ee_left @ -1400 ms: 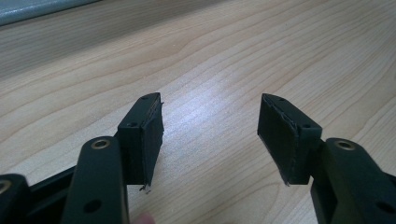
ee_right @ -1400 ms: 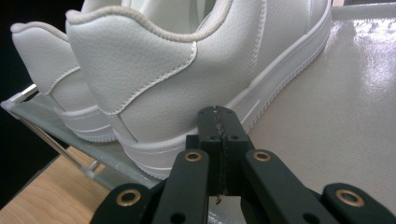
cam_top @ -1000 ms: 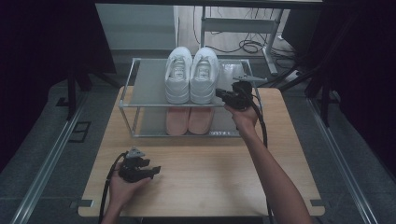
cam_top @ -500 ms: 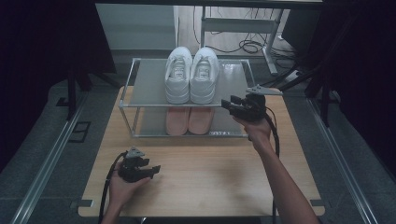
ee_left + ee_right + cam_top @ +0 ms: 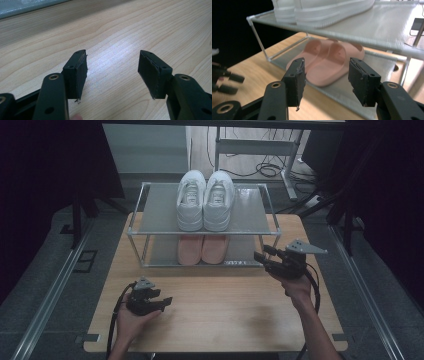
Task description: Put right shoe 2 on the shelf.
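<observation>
Two pink slippers (image 5: 329, 62) lie beyond the right gripper (image 5: 325, 80), whose fingers have just opened wide, empty

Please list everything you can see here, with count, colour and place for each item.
white sneakers: 2, white, side by side on the rack's top shelf
pink slippers: 2, pink, side by side on the rack's bottom shelf
shoe rack: 1, grey shelves in a silver frame, far half of the table
table: 1, light wood, centre
left tongs: 1, black, open and empty, low over the table's near left
right tongs: 1, black, jaws just opened, nothing between them, by the rack's right front corner, aimed at the slippers
</observation>
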`<state>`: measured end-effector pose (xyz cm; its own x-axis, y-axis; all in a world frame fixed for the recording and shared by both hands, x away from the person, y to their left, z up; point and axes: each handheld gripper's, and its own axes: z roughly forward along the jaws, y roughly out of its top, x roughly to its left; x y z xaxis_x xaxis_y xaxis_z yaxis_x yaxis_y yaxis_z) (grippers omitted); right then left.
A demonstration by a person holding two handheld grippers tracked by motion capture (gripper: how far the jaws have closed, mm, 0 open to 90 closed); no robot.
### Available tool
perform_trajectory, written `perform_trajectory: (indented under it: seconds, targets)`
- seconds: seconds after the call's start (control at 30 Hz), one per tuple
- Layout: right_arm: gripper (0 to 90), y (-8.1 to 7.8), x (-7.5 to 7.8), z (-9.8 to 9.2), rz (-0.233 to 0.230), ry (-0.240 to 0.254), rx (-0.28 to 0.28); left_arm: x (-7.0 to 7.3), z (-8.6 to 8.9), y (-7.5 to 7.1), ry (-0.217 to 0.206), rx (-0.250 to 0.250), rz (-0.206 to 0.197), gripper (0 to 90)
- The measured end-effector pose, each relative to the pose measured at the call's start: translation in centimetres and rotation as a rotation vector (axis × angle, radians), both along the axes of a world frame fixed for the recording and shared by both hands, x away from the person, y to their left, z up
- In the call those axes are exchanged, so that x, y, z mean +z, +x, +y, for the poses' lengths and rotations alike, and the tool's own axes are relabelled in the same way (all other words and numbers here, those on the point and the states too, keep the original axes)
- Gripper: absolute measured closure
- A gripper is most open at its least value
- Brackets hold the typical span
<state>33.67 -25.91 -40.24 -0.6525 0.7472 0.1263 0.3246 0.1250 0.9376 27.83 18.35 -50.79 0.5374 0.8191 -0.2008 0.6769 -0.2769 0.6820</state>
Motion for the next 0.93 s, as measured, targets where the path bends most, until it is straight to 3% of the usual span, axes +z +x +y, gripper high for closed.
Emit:
perform_trajectory:
  seconds: [0.2, 0.23, 0.27, 0.4, 0.6, 0.93]
  targets:
    - [46.6, -2.3, -3.4, -1.9, 0.026, -0.010, -0.002, -0.1, -0.1, 0.0, 0.003, 0.001, 0.006, 41.0]
    - [46.5, -2.9, -4.6, -2.4, 0.034, -0.021, -0.007, -0.1, -0.1, 0.0, 0.006, -0.001, 0.004, 41.0]
    - [46.5, -2.9, -4.6, -2.4, 0.034, -0.021, -0.007, -0.1, -0.1, 0.0, 0.006, -0.001, 0.004, 41.0]
    - [46.5, -4.0, -6.9, -3.4, 0.072, -0.032, -0.018, -0.1, -0.1, 0.0, 0.007, -0.003, 0.002, 41.0]
    - [46.5, -4.2, -7.8, -3.9, 0.089, -0.029, -0.026, -0.2, -0.2, 0.0, 0.011, -0.001, 0.009, 41.0]
    - [46.4, -5.1, -7.5, -3.9, 0.060, -0.026, -0.022, -0.2, -0.2, 0.1, 0.015, -0.006, 0.002, 40.9]
